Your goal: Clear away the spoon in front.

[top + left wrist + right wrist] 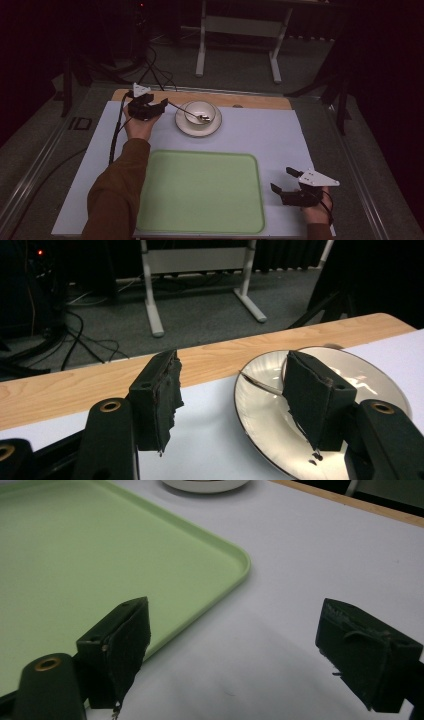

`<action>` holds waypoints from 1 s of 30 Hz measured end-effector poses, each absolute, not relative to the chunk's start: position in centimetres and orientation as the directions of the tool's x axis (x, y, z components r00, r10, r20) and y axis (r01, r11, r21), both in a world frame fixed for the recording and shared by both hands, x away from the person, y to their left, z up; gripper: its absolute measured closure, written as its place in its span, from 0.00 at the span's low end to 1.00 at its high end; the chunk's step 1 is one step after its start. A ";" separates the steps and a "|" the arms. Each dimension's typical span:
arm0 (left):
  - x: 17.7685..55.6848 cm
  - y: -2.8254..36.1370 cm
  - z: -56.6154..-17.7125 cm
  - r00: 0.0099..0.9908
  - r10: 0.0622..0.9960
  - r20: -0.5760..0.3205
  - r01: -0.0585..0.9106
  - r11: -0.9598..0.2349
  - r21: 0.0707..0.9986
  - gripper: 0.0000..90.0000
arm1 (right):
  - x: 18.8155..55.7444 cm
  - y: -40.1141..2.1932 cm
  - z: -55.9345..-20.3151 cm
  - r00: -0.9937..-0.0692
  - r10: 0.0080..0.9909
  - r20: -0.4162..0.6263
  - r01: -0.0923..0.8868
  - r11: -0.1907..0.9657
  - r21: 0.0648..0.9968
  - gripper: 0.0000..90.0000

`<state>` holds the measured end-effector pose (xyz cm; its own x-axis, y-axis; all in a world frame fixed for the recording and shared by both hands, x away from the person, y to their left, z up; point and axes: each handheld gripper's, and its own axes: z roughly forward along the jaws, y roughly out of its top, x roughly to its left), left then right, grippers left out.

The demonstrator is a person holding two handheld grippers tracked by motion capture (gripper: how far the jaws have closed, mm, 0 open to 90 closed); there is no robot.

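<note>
- A spoon lies in the bowl on a saucer at the far bench; its handle points up-left toward the left claw.
- The left gripper view shows this claw apart, the handle perhaps touching one jaw.
- The right claw, apart, hovers beside the green tray.

Your white bowl sat upright on a cream saucer near the far edge of the white mat, just beyond the far rim of the pale green tray, which lay flat and bare at the near middle. A metal spoon rested in the bowl with its handle slanting up over the rim towards your left side. The saucer had a thin dark line round its edge.
</note>
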<state>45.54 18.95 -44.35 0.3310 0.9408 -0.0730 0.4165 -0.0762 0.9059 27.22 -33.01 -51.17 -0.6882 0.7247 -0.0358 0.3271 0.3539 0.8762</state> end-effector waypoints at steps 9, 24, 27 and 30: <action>47.5 17.9 -47.0 0.317 0.934 -0.166 0.468 -0.001 0.884 0.48 | 27.2 -33.1 -51.2 -0.682 0.730 -0.046 0.328 0.361 0.873 0.16; 49.3 15.6 -48.6 0.377 0.879 -0.292 0.507 0.067 0.859 0.61 | 27.2 -33.4 -51.2 -0.673 0.738 -0.037 0.331 0.346 0.878 0.16; 49.5 15.4 -48.6 0.381 0.868 -0.318 0.505 0.093 0.858 0.66 | 27.2 -33.4 -51.2 -0.673 0.739 -0.037 0.331 0.345 0.878 0.16; 49.3 15.4 -48.6 0.385 0.862 -0.330 0.498 0.107 0.861 0.75 | 27.2 -33.5 -51.1 -0.673 0.739 -0.038 0.329 0.344 0.879 0.16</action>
<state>49.32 15.42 -48.60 0.3847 0.8622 -0.3297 0.4977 0.1071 0.8607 27.19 -33.48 -51.14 -0.6727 0.7390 -0.0376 0.3293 0.3444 0.8792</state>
